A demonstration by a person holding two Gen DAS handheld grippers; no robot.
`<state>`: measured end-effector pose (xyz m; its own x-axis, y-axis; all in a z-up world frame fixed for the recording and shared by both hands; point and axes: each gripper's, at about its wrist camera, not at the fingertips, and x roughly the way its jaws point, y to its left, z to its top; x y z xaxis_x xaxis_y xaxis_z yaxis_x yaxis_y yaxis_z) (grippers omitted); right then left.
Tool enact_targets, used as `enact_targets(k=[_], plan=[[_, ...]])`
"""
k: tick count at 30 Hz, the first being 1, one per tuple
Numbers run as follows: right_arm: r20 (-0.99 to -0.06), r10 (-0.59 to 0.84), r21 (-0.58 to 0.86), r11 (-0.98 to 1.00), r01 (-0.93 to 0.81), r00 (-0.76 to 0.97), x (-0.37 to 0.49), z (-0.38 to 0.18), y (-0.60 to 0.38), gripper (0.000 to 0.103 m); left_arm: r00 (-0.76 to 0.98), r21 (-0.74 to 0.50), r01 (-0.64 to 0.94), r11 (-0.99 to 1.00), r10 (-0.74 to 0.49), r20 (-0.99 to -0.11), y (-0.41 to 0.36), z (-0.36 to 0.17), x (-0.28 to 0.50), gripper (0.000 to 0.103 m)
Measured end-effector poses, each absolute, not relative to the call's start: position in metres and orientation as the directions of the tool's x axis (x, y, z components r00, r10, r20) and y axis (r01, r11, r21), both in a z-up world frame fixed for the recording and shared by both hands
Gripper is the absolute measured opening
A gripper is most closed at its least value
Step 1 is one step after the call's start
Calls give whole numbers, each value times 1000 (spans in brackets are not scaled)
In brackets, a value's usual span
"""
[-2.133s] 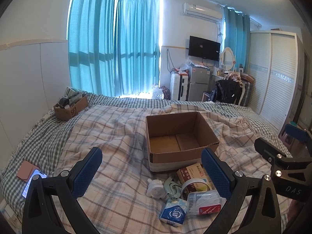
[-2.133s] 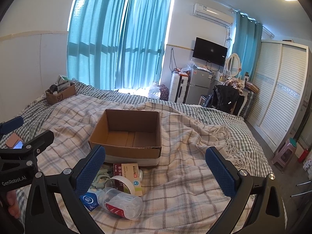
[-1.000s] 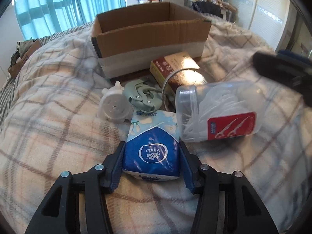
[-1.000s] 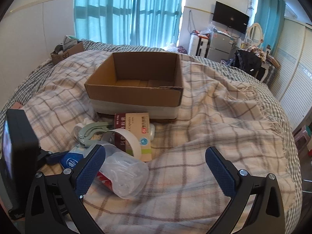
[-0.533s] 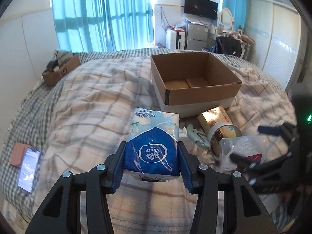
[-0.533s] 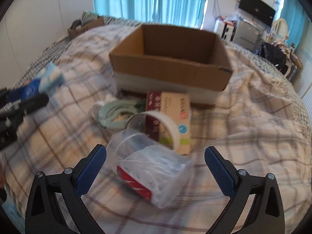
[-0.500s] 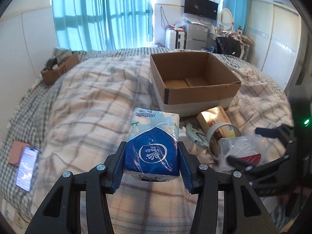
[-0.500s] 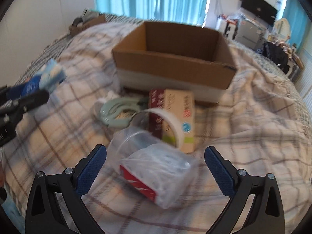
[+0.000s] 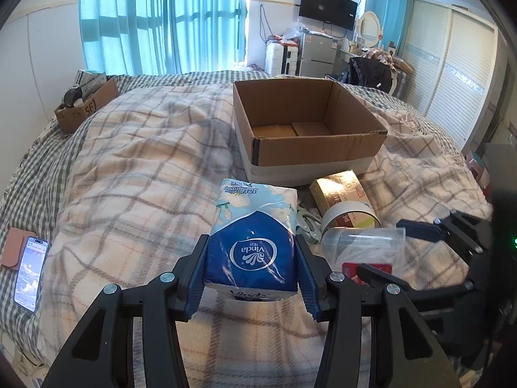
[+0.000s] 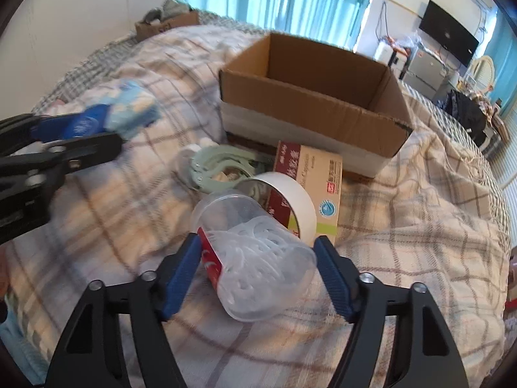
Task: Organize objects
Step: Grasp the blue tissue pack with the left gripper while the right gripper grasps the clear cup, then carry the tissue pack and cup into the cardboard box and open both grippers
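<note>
My left gripper (image 9: 252, 268) is shut on a blue and white Vinda tissue pack (image 9: 255, 242) and holds it above the plaid blanket. It also shows blurred in the right wrist view (image 10: 97, 123). My right gripper (image 10: 258, 268) has its pads on both sides of a clear plastic jar (image 10: 255, 255) with a red label, lying on the blanket; the jar also shows in the left wrist view (image 9: 365, 245). An open, empty cardboard box (image 9: 307, 129) stands just beyond. A white tape roll (image 10: 284, 203), a red and tan carton (image 10: 310, 177) and a pale green clip (image 10: 219, 165) lie before the box.
A phone (image 9: 30, 273) with a brown case lies at the bed's left edge. A small cardboard box (image 9: 85, 105) of items sits at the far left corner. A wardrobe (image 9: 452, 71), fridge and TV stand beyond the bed.
My left gripper has lifted the tissue pack off the blanket and holds it higher. My right gripper has moved down and closed around the clear jar.
</note>
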<state>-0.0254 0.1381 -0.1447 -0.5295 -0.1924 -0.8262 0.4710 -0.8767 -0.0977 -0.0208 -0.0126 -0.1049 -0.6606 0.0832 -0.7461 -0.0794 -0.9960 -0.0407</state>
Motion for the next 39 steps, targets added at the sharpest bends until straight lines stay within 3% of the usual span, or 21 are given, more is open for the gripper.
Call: enact_targets(k=[10, 21, 32, 39], plan=[[-695, -295, -72, -879, 472, -656, -14, -63, 154, 62, -702, -73, -103, -992, 125, -701, -11, -74, -48, 51], [-594, -168, -240, -896, 372, -787, -115, 19, 149, 62, -743, -91, -141, -986, 166, -648, 3, -24, -135, 51], [-654, -144, -185, -922, 341, -742, -236, -22, 151, 62, -667, -56, -159, -986, 149, -730, 25, -79, -228, 51], [-695, -186, -95, -934, 346, -694, -259, -71, 169, 62, -603, -80, -165, -983, 164, -781, 29, -121, -248, 55]])
